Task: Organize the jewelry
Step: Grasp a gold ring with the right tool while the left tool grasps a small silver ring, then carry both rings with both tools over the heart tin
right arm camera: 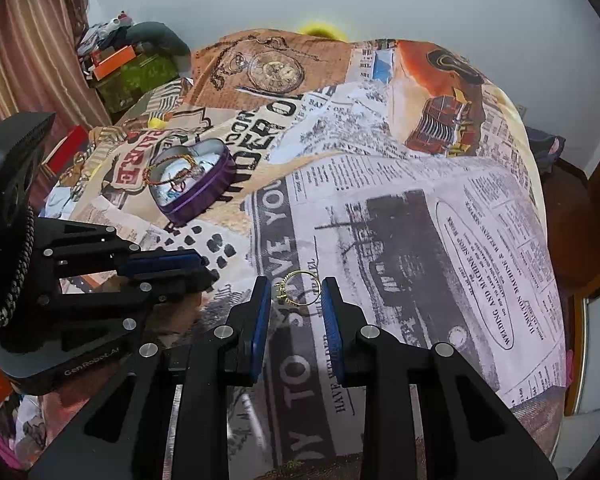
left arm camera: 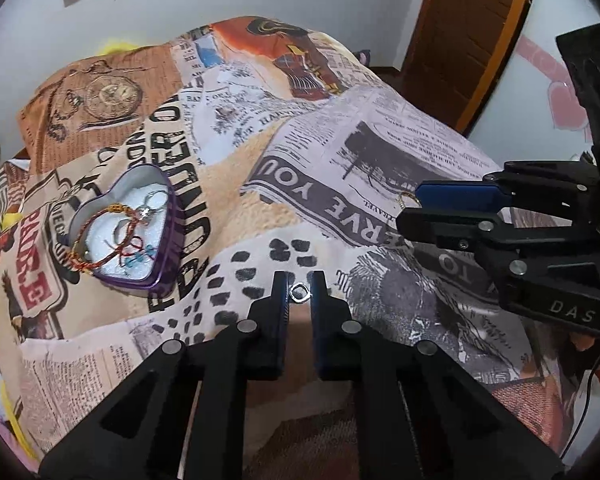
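jewelry lies in two spots on the newspaper-print bedspread (right arm camera: 400,208): a small silver ring (left arm camera: 300,293) sits between the parted tips of the left hand-held gripper (left arm camera: 300,286), and a gold ring (right arm camera: 299,287) between the parted tips of the right hand-held gripper (right arm camera: 295,294) (neither squeezed). further left, a purple heart-shaped tin (left arm camera: 168,252) holds a braided bracelet (left arm camera: 100,236) and other rings.

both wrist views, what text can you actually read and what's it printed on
"DAS" – right gripper body.
"GenRobot.AI" – left gripper body.
"WELDING AND MACHINE SHOP WORK" – newspaper-print bedspread, upside down.
"HAVE" – same bedspread.
Small newsprint columns: too fine to read.
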